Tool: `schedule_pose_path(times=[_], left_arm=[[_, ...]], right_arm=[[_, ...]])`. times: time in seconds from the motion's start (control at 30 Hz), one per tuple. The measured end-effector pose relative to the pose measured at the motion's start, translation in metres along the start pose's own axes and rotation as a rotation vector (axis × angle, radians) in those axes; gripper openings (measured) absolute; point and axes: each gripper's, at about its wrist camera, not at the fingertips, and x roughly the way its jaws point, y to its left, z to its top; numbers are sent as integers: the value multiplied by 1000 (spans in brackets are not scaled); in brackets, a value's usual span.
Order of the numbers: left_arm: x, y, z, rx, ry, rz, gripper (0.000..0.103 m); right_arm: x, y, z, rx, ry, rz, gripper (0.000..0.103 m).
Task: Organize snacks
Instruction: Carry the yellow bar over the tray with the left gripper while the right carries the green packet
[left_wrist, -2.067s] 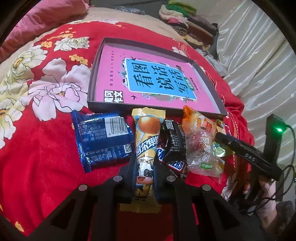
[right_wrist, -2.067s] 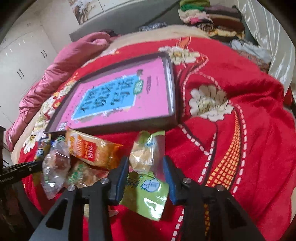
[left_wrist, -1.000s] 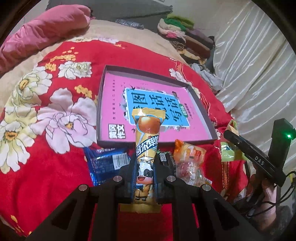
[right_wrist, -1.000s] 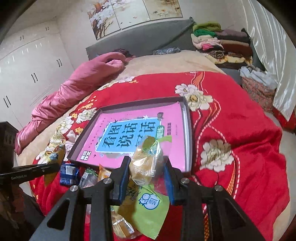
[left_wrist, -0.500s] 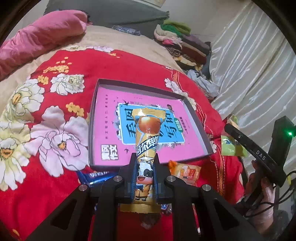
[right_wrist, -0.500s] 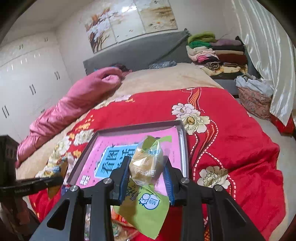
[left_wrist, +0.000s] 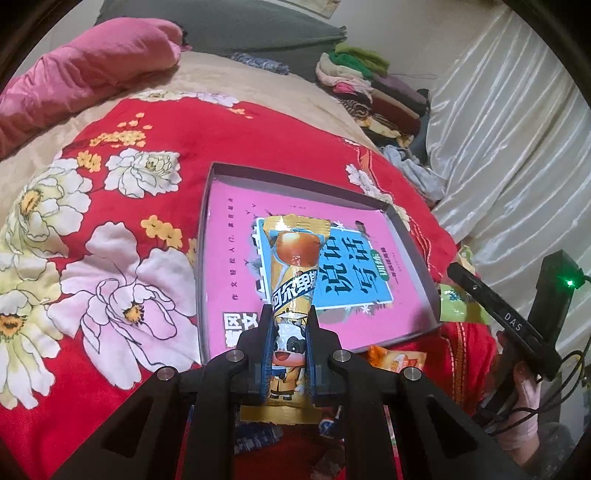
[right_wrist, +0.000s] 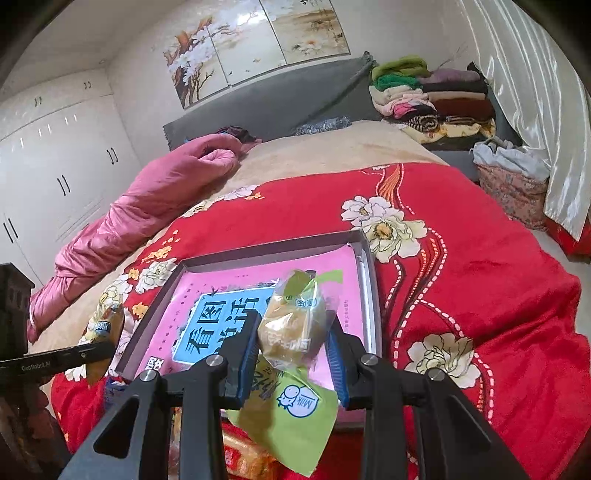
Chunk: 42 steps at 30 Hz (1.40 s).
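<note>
My left gripper (left_wrist: 290, 325) is shut on a long gold snack stick (left_wrist: 293, 266) with a cartoon cow, held above the near edge of a shallow grey tray (left_wrist: 207, 206) lined with a pink book cover. My right gripper (right_wrist: 291, 339) is shut on a green-and-clear pack with a yellow pastry (right_wrist: 293, 325), held over the tray's near right corner (right_wrist: 365, 254). The right gripper also shows in the left wrist view (left_wrist: 491, 306), and the left one with its stick in the right wrist view (right_wrist: 99, 328).
The tray lies on a red floral blanket (left_wrist: 110, 229) on a bed. An orange packet (left_wrist: 395, 360) and a blue packet (left_wrist: 255, 439) lie below my grippers. A pink quilt (right_wrist: 140, 206), folded clothes (right_wrist: 424, 88) and white curtains (left_wrist: 498, 147) surround the bed.
Both grippers have lifted their snacks off the blanket and carried them forward over the tray. The remaining packets have dropped below the fingers.
</note>
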Motion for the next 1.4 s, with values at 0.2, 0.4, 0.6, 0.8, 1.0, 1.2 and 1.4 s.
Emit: schedule_pose_path(times=[0.2, 0.4, 0.6, 0.8, 1.0, 1.2, 1.4], left_arm=[[14, 3, 4, 9, -2, 10, 15], [30, 8, 9, 9, 10, 18, 15], [36, 8, 9, 19, 15, 21, 15], [44, 4, 4, 32, 32, 20, 15], [49, 3, 3, 46, 40, 26, 15], [53, 3, 7, 44, 46, 38, 15], [58, 3, 8, 44, 49, 51, 15]], right_arm=[[16, -1, -2, -17, 18, 2, 34], [32, -1, -9, -32, 59, -7, 34], [43, -8, -15, -17, 94, -17, 34], [49, -7, -19, -34, 121, -39, 35], [53, -7, -24, -48, 137, -42, 35], [56, -8, -25, -48, 146, -49, 35], [57, -6, -26, -56, 151, -57, 36]])
